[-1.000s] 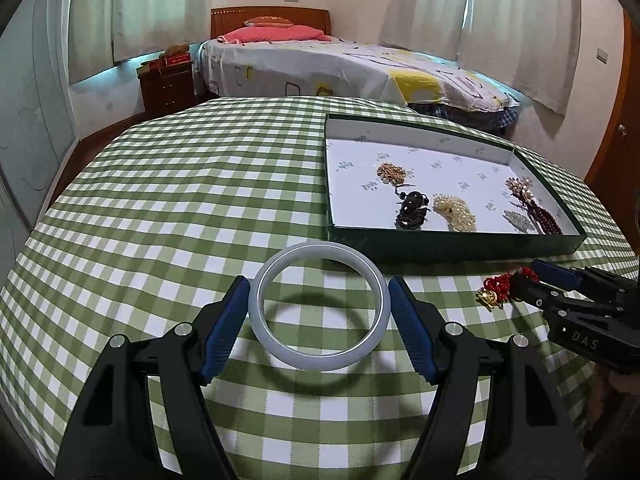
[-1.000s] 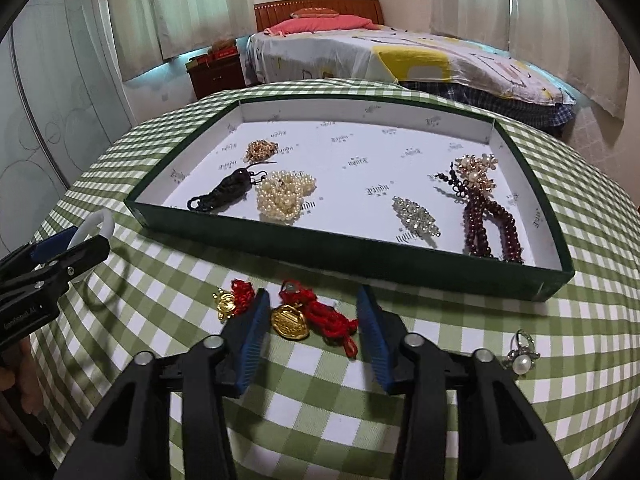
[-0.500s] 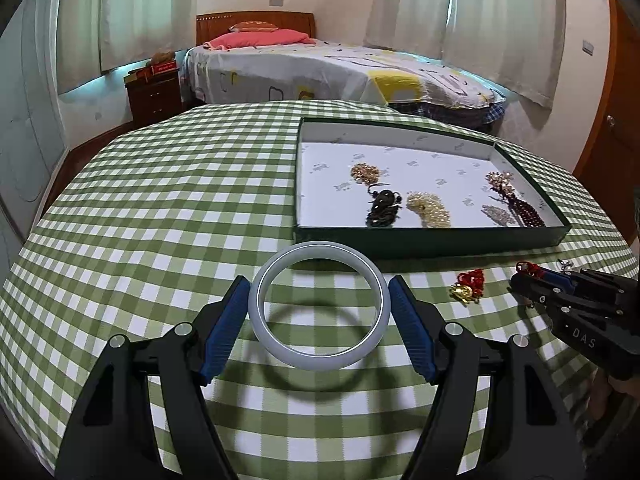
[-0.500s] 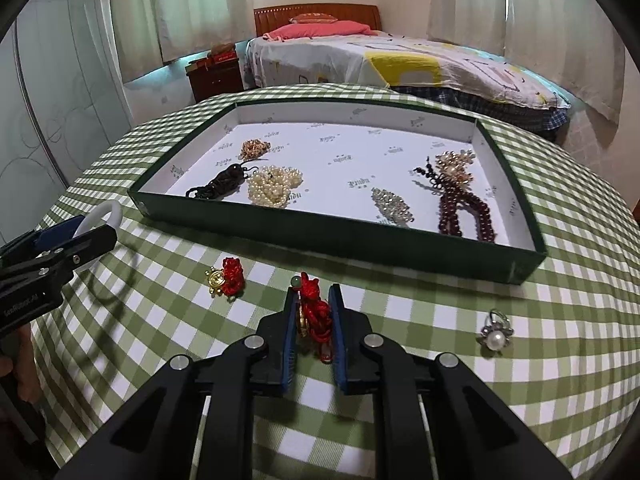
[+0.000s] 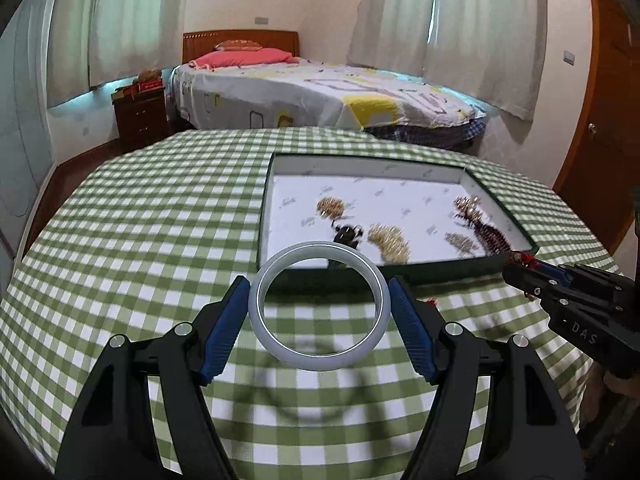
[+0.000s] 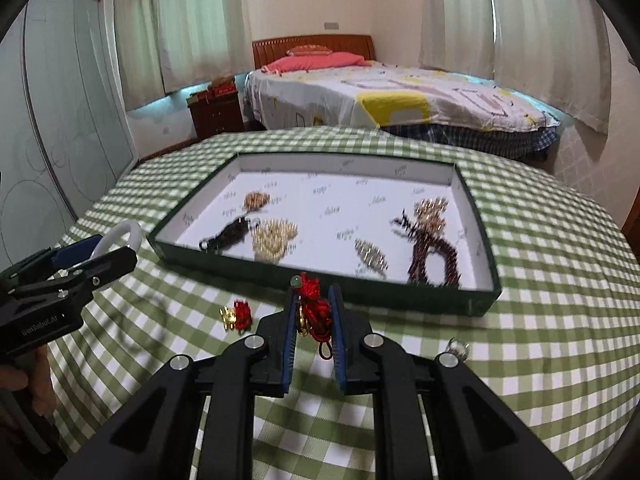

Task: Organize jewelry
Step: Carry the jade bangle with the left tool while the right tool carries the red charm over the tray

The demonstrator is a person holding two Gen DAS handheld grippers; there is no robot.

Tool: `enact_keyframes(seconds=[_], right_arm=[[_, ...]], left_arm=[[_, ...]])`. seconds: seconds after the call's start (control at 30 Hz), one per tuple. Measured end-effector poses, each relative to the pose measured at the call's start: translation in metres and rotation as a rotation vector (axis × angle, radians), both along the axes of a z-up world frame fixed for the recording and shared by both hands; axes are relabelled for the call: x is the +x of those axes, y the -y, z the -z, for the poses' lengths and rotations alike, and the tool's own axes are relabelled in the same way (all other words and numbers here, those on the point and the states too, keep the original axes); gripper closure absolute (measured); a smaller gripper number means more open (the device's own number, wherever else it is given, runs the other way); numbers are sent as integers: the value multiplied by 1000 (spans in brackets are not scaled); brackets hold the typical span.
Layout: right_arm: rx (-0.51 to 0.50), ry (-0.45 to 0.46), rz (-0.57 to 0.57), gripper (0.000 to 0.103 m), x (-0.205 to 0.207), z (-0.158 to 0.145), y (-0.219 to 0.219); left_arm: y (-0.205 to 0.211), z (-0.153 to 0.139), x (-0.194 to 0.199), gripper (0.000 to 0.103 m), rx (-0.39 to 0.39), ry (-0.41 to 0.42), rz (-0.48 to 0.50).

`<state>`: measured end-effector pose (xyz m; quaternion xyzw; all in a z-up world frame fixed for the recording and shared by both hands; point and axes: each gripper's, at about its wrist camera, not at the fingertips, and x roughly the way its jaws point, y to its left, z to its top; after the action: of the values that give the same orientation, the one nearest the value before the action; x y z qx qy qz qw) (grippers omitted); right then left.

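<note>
Your left tool point(image 5: 319, 322) is pinching the pale, smooth jade-like bangle point(image 5: 319, 306) across its width, one blue pad on each side, and it hangs above the green-and-white checked tabletop point(image 5: 132, 248), just short of the near wall of the shallow dark-green tray with the white lining point(image 5: 404, 276). That grip is the weak spot: a hard, round ring caught at only two points can roll or pop out if you tilt the wrist or ease the squeeze, and it would likely hit the tray wall or land on the beaded pieces inside.

Between your hands, a small red-and-gold charm point(image 6: 237, 315) lies loose on the cloth (easy to sweep aside with a low pass).

Your right tool point(image 6: 314, 320) is pressed together on the red knotted cord ornament with the gold pendant point(image 6: 313, 311), lifted off the cloth in front of the tray. The cord's loop dangles below the pads, so it could snag the tray rim as you cross it, or cling to the pads when you let go. Further right, a small pearl ring point(image 6: 458, 346) sits on the tabletop, near the path of your right forearm.
</note>
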<state>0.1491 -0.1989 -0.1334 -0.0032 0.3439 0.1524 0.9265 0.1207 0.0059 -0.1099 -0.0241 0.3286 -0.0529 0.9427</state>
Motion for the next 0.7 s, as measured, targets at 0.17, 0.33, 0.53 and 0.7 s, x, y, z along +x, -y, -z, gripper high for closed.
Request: enact_keyframes(seconds=[0.17, 0.33, 0.53, 0.7], right_arm=[[11, 37, 9, 87, 8, -15, 3], [15, 76, 18, 87, 17, -28, 7], [30, 125, 22, 87, 37, -45, 12], [38, 144, 29, 87, 59, -50, 13]], left_arm=[[6, -15, 7, 34, -29, 24, 21], [17, -29, 23, 34, -47, 53, 48], [36, -46, 49, 34, -40, 109, 81], [50, -51, 76, 34, -36, 134, 98]])
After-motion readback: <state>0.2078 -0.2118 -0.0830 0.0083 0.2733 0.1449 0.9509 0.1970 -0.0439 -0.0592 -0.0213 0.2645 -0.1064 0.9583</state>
